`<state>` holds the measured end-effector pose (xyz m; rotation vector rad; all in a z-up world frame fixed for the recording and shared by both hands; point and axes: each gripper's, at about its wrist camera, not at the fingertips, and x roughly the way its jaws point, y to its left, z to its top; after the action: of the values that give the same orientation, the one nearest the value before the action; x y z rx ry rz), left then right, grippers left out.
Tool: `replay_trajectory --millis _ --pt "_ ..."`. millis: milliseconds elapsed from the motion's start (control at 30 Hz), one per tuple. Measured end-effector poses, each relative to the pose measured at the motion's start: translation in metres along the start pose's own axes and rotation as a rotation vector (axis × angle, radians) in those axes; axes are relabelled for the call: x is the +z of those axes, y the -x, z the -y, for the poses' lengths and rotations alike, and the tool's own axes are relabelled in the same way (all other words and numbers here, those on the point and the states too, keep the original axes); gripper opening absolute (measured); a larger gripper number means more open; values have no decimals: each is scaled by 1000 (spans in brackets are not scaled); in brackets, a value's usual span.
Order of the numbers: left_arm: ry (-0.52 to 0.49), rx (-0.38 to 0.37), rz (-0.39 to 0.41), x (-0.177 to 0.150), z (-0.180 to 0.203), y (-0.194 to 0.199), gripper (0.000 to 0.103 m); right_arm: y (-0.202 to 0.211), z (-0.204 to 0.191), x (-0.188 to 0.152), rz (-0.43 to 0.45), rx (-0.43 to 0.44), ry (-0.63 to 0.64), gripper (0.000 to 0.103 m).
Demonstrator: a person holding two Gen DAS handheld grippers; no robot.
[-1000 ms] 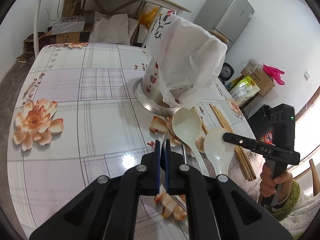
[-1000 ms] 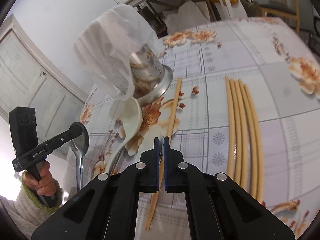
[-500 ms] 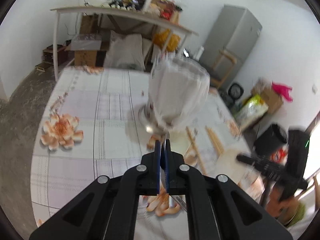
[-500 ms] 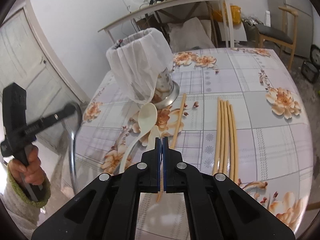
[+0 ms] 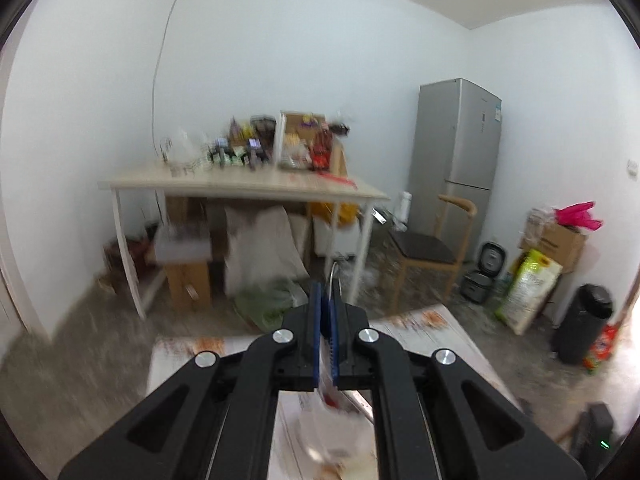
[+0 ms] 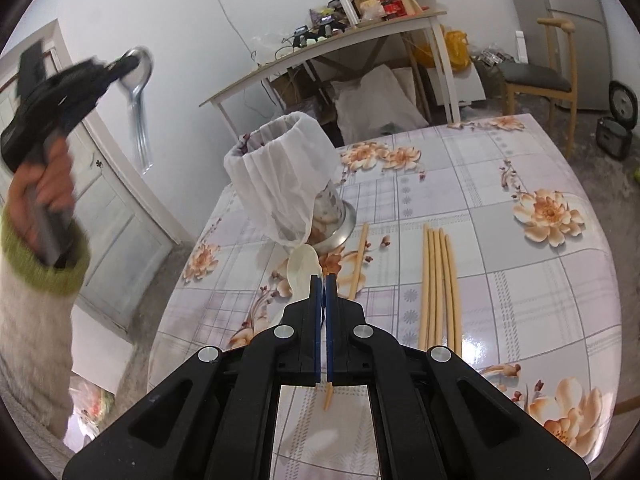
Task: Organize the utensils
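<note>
The metal spoon (image 6: 140,92) shines like polished steel; the ladle (image 6: 303,268) is smooth, cream plastic; the chopsticks (image 6: 438,288) look like matt pale wood; the holder (image 6: 336,220) has a glossy metal base under thin translucent plastic; the bench (image 6: 520,264) wears glossy floral oilcloth.

Metal spoon (image 6: 140,92): held aloft at upper left, bowl up, handle hanging down, blurred. Utensil holder (image 6: 292,184): metal cylinder, tilted, draped in white plastic bag, standing on the table. Cream plastic spoon (image 6: 302,266): lying just before the holder's base. Four chopsticks (image 6: 438,288): lying parallel, side by side. Single chopstick (image 6: 358,260): apart, between spoon and group.
</note>
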<state>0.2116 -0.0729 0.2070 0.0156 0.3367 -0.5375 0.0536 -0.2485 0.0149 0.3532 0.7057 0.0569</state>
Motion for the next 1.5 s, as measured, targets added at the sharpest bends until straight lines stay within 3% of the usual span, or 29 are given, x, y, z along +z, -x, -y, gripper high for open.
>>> replay_trajectory --millis 167,333,600,800,1133,1200,1400,1500 --pt "-82 85 55 7 10 -46 3 -5 5 2 -11 14 -21 0" --pt "-169 147 44 -14 15 -95 3 -12 14 2 -24 4 -42 0" --pt "-333 162 12 -69 26 -130 3 -21 26 2 -43 2 -78 0" --pt "-459 158 -28 -97 38 -133 3 -23 27 1 -48 3 -81 0" --pt "-422 96 -181 -108 37 -135 8 -19 22 1 -44 6 -76 0" --pt "-400 84 -212 -107 34 -135 21 -17 21 1 -40 4 -77 0" --pt "-351 27 -270 -101 26 -123 43 -13 20 0 -31 6 -84 1" --pt "-312 -1 -281 -96 20 -114 45 -10 17 0 -25 8 -80 1"
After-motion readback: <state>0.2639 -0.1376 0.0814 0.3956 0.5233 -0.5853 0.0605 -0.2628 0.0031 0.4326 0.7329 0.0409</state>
